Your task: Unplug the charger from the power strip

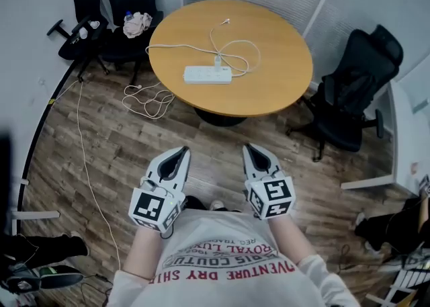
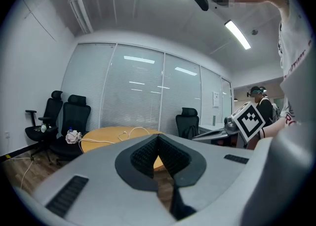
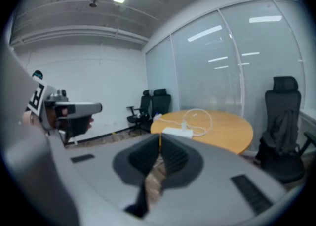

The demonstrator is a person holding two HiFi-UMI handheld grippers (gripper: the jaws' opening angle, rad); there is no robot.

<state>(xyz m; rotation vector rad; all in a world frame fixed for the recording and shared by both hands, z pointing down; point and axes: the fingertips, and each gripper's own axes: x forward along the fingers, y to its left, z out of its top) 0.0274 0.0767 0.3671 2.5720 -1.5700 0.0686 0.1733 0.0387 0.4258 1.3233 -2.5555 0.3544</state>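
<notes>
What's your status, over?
Left gripper and right gripper both shut, empty. Charger plugged into power strip on table, well ahead. White cable on floor, left of path.

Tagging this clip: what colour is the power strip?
The power strip is white, clearest in the head view.

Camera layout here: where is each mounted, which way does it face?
Head view: on the person's head, facing steeply down at the round table and power strip; shows their shirt, left tongs and right tongs, both shut.
Left gripper view: rides the left tongs, looks along its jaws toward the table and glass wall; right tongs at right.
Right gripper view: rides the right tongs, looks along its jaws at the table; left tongs at left.
Shared: table in all three; power strip in head and right gripper views.
</notes>
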